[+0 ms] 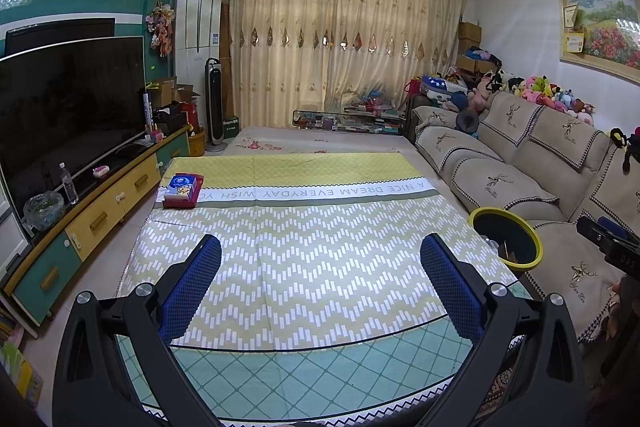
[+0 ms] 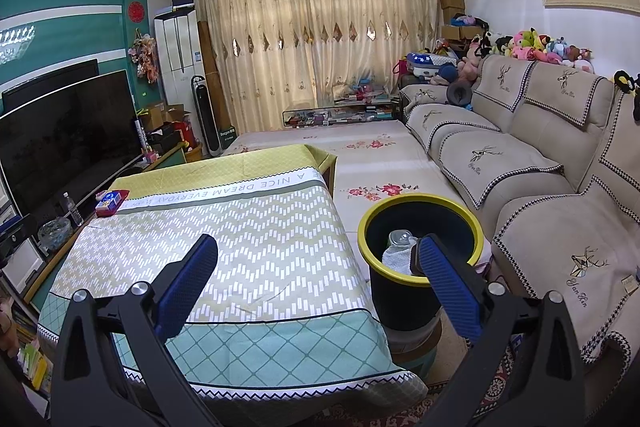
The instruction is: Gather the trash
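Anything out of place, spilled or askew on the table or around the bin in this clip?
Nothing stands out. The tablecloth lies flat and holds only a tissue pack in its red tray at the far corner. The bin stands upright beside the table with a bottle and crumpled paper inside.

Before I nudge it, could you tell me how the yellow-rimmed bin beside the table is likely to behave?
The bin is tall and stands on a raised base, so a push near its yellow rim might tip it. It holds only a clear plastic bottle and a crumpled white wrapper, so it is probably light and would slide easily.
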The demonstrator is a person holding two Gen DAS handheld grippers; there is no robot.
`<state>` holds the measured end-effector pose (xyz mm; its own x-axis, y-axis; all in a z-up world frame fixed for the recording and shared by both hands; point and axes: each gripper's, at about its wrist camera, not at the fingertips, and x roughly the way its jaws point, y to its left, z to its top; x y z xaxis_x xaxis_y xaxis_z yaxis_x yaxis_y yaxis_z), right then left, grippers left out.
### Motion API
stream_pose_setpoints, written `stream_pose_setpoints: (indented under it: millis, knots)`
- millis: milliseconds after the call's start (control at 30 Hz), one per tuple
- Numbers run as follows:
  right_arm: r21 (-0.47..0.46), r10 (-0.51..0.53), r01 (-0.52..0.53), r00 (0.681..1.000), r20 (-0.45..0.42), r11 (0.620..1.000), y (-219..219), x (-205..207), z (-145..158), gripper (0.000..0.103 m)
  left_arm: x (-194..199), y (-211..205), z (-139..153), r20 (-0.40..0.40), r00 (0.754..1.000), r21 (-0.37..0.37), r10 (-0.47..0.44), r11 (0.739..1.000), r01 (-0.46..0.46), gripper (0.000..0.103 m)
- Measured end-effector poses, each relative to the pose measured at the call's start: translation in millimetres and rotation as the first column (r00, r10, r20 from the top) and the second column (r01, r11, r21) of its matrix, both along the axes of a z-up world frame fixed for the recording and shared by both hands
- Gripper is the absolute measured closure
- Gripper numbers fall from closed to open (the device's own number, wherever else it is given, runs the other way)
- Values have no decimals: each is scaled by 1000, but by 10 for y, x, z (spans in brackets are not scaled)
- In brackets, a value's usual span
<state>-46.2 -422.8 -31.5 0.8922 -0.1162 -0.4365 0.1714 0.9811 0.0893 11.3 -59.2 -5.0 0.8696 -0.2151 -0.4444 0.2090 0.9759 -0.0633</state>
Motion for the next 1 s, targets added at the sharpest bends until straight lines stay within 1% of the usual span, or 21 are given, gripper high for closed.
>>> stream_pose_setpoints:
  millis: [1000]
  knots:
    - [9, 14, -14, 1000, -13, 1000, 90, 19, -81, 7, 25, 8, -16, -8, 1000, -1, 9, 1000, -9, 5]
